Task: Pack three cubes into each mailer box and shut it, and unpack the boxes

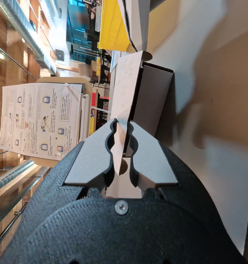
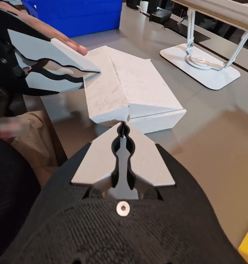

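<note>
mailer box (image 2: pixel 134 91), white cardboard, sits on the grey table (image 2: pixel 206 128) near its front edge, with a white stand (image 2: pixel 203 70) well apart on the far right and a blue bin (image 2: pixel 77 15) behind. its lid is partly raised, and the long front flap (image 1: pixel 124 100) is out of the box rather than tucked.

the left gripper (image 1: pixel 122 128) comes in from the left side, rolled so its view is turned sideways; its fingers are nearly closed with the flap's edge pinched between them near the corner. the right gripper (image 2: pixel 122 127) points straight at the near corner of the box from the front, low over the table. its fingers meet at the tips, and whether they clamp a thin bit of cardboard at that corner or just touch it i cannot tell.

risks, as i judge them: the left grip is only at a corner, so a quick pull could slip off the flap or crease it. if the two tools pull in different directions, the light box may slide toward the table edge or twist. if the flap is folded off-angle, it may catch on the side wall instead of sliding inside. whether any cubes are inside is hidden.
</note>
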`<act>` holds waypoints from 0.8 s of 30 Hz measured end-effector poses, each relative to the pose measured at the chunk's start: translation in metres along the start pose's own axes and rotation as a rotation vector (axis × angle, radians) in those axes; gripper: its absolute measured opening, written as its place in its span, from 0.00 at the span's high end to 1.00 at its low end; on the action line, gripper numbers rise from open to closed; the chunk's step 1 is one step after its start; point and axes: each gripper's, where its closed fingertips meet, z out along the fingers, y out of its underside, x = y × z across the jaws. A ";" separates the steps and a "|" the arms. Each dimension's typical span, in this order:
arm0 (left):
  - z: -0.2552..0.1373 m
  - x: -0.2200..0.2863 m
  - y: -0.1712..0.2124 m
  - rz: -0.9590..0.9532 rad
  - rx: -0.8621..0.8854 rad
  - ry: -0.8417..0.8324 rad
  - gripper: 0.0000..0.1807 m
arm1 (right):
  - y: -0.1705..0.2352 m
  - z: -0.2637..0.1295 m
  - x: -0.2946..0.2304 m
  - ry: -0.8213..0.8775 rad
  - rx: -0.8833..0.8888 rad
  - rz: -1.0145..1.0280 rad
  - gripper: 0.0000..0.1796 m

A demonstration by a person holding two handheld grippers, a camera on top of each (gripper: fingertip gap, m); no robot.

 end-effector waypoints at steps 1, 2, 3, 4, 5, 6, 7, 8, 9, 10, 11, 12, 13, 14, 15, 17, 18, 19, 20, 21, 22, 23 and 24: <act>0.000 0.000 0.000 -0.009 0.002 0.004 0.93 | 0.000 0.000 -0.001 0.005 0.000 -0.012 1.00; -0.001 0.000 0.000 -0.019 0.006 0.010 0.92 | 0.000 0.000 -0.001 0.004 0.001 -0.017 1.00; -0.001 0.000 -0.001 -0.027 0.011 0.017 0.92 | -0.001 0.001 -0.002 -0.003 0.004 -0.013 1.00; -0.002 0.001 -0.002 -0.032 0.015 0.021 0.92 | -0.001 0.001 -0.003 -0.017 0.008 -0.001 1.00; -0.002 0.001 -0.003 -0.036 0.021 0.026 0.92 | -0.001 0.001 -0.005 -0.036 0.012 0.016 1.00; -0.003 0.002 -0.005 -0.042 0.026 0.032 0.92 | -0.002 0.001 -0.008 -0.057 0.016 0.036 1.00; -0.003 0.002 -0.006 -0.049 0.030 0.038 0.92 | -0.002 0.002 -0.009 -0.076 0.019 0.054 1.00; -0.003 0.002 -0.007 -0.051 0.030 0.042 0.92 | -0.002 0.002 -0.011 -0.090 0.021 0.069 1.00; -0.003 0.003 -0.007 -0.049 0.029 0.044 0.92 | -0.002 0.002 -0.011 -0.098 0.022 0.079 1.00; -0.003 0.003 -0.007 -0.047 0.028 0.044 0.92 | -0.002 0.002 -0.012 -0.102 0.022 0.083 1.00; -0.003 0.003 -0.007 -0.049 0.028 0.044 0.92 | -0.002 0.002 -0.012 -0.106 0.023 0.083 1.00; -0.003 0.003 -0.007 -0.052 0.029 0.043 0.92 | -0.002 0.003 -0.013 -0.109 0.023 0.082 1.00; -0.003 0.003 -0.008 -0.052 0.031 0.040 0.92 | -0.002 0.003 -0.014 -0.114 0.024 0.079 1.00; -0.003 0.003 -0.010 -0.051 0.039 0.035 0.91 | -0.003 0.003 -0.016 -0.124 0.027 0.076 1.00; -0.003 0.003 -0.015 -0.050 0.053 0.025 0.89 | -0.004 0.004 -0.020 -0.140 0.031 0.075 1.00; -0.003 0.008 -0.027 -0.017 0.081 0.023 0.86 | -0.006 0.006 -0.027 -0.168 0.035 0.074 0.98; -0.003 0.010 -0.033 0.012 0.092 0.016 0.86 | -0.006 0.007 -0.029 -0.170 0.034 0.069 0.98; -0.003 0.012 -0.039 0.038 0.104 0.011 0.86 | -0.006 0.008 -0.030 -0.170 0.032 0.060 0.98; -0.004 0.015 -0.044 0.056 0.117 0.009 0.87 | -0.006 0.008 -0.031 -0.170 0.030 0.051 0.98; -0.004 0.016 -0.048 0.070 0.125 0.003 0.89 | -0.006 0.008 -0.032 -0.168 0.028 0.043 0.98; -0.004 0.016 -0.049 0.089 0.121 -0.007 0.89 | -0.006 0.008 -0.031 -0.161 0.026 0.036 0.98; -0.004 0.016 -0.048 0.104 0.121 -0.015 0.90 | -0.005 0.008 -0.031 -0.158 0.025 0.032 0.98; -0.004 0.014 -0.048 0.104 0.125 -0.021 0.91 | -0.005 0.007 -0.030 -0.159 0.027 0.035 0.98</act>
